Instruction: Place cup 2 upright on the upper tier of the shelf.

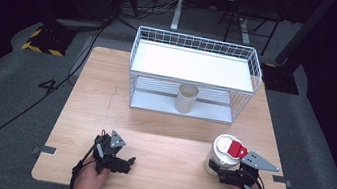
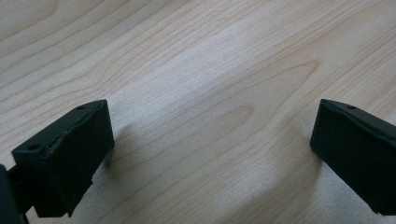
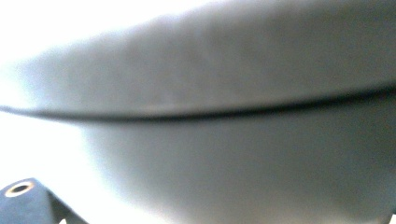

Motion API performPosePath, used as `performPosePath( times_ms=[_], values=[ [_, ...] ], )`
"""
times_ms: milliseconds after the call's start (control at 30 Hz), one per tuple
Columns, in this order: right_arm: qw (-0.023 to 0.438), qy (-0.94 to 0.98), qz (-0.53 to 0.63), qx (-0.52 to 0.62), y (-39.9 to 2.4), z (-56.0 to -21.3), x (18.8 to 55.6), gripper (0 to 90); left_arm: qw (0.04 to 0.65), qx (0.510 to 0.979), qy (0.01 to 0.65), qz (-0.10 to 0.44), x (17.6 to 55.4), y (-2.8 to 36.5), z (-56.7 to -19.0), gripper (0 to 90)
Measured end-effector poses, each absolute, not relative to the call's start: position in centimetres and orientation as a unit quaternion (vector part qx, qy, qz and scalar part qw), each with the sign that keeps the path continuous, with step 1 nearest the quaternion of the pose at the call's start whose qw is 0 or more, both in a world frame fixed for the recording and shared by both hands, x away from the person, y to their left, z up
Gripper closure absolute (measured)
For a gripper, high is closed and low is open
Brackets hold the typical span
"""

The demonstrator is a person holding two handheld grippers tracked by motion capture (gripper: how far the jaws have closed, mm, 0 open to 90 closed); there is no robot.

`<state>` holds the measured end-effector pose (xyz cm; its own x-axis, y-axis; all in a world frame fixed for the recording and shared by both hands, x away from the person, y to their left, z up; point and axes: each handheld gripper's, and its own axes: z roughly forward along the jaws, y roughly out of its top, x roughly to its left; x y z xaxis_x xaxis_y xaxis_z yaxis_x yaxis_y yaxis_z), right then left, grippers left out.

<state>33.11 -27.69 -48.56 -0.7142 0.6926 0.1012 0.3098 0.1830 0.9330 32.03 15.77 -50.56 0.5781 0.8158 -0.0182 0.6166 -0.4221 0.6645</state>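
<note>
A white canister (image 1: 224, 154) with a red flap on its lid stands near the table's front right corner. My right gripper (image 1: 218, 169) reaches it from the front and is shut on its lower wall. In the right gripper view the canister's pale wall (image 3: 224, 154) is blurred and very close, with one black fingertip (image 3: 21, 198) at the lower left edge beside it. My left gripper (image 1: 128, 164) rests low over the front left of the table, held by a hand. Its two black jaws stand wide apart over bare wood (image 2: 210, 116), with nothing between them.
A white wire rack (image 1: 199, 43) with a flat white shelf stands at the back of the wooden table (image 1: 160, 134). A beige paper cup (image 1: 186, 98) stands on the rack's lower level. Cables run over the grey floor at the left.
</note>
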Motion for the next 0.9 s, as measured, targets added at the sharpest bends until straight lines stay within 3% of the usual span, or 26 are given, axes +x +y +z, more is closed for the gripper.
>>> performPosePath(
  times_ms=[467,900],
  values=[
    [0.204,0.763,0.522,0.322,-27.53,-47.99,32.67,12.6,0.321,0.828,0.433,0.154,32.03,15.75,-50.57,0.0],
    [0.193,0.767,0.522,0.32,-27.97,-47.68,32.73,13.1,0.321,0.828,0.433,0.154,32.08,15.71,-50.58,0.0]
  ],
)
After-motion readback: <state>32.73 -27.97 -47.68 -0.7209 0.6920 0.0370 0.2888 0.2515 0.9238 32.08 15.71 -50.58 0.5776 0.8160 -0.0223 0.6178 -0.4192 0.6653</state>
